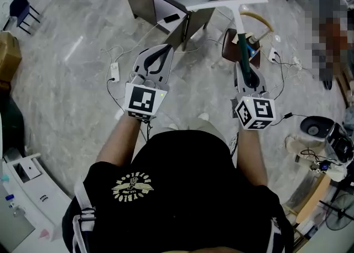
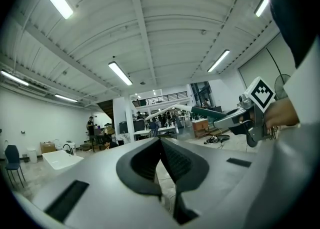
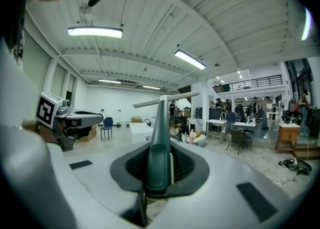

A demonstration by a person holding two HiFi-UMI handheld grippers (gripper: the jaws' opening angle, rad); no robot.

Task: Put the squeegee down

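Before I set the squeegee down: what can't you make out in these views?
Head view: the sink cabinet is cut off by the top edge; its far side is unseen.
Head view: the brown object behind the squeegee is partly covered by the handle and the right gripper; its contents are unclear.
Right gripper view: the squeegee's blade edge is too small to judge its condition.

The green-handled squeegee with a white crossbar [image 1: 241,39] juts forward from between the right gripper's [image 1: 246,69] jaws; the left gripper [image 1: 167,49] hangs beside it, to its left; a dark metal desk [image 1: 142,2] stands ahead of both on the grey marble floor [image 1: 66,80].
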